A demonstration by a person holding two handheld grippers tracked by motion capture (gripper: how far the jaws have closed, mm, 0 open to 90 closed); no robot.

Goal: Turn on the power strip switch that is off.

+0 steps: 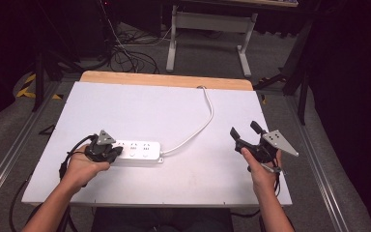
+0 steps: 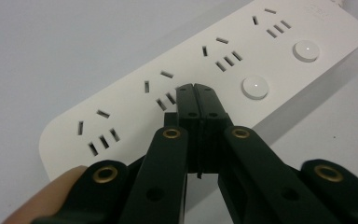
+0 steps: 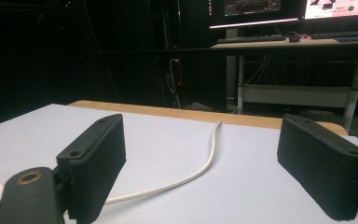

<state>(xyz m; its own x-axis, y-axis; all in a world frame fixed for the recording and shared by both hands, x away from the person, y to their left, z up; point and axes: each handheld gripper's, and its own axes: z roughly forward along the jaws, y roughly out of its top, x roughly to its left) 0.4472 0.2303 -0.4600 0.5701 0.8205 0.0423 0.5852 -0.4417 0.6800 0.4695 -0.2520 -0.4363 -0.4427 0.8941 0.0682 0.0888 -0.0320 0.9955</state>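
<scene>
A white power strip (image 1: 137,151) lies flat on the white board at the front left, with several sockets and two round buttons (image 2: 255,87) along it. Its white cable (image 1: 206,118) curves away to the far edge of the table. My left gripper (image 1: 112,152) is shut with nothing between its jaws; in the left gripper view its joined tips (image 2: 195,89) sit at the power strip (image 2: 242,51) face, beside a socket and near one button. Whether they touch it I cannot tell. My right gripper (image 1: 245,129) is held open at the front right, apart from the strip, and the cable (image 3: 205,168) lies beyond its wide-apart jaws (image 3: 200,154).
The white board (image 1: 140,101) rests on a wooden table whose far edge (image 1: 164,79) shows. Beyond it stand a desk frame (image 1: 207,29) and loose floor cables (image 1: 125,53). Metal rails run along both sides. A desk with monitors (image 3: 289,28) stands far behind.
</scene>
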